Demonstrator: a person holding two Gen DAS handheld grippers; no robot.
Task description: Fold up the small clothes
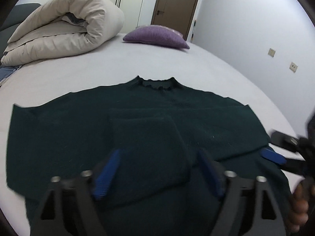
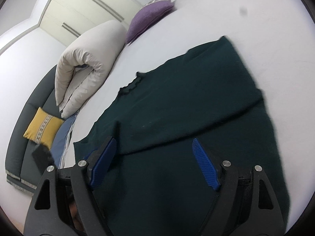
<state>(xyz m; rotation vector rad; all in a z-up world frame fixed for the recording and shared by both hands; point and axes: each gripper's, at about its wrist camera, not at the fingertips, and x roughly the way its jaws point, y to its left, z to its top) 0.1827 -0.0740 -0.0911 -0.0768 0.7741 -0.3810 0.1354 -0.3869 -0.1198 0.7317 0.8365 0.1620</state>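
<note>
White bed (image 1: 137, 59), dark green sweater (image 1: 78, 127) flat, left hand-held gripper (image 1: 157, 169) angled down, agape

One dark green sweater (image 1: 137, 122) is seen at frame centre. Two grippers are counted: the left gripper (image 1: 157, 173) at the bottom and the right gripper (image 1: 275, 147) at the right edge. One rolled duvet (image 1: 65, 25) upper left, one purple cushion (image 1: 157, 36), one yellow cushion (image 2: 42, 127), one door (image 1: 175, 4) and two wall sockets (image 1: 293, 66) are counted.
</note>
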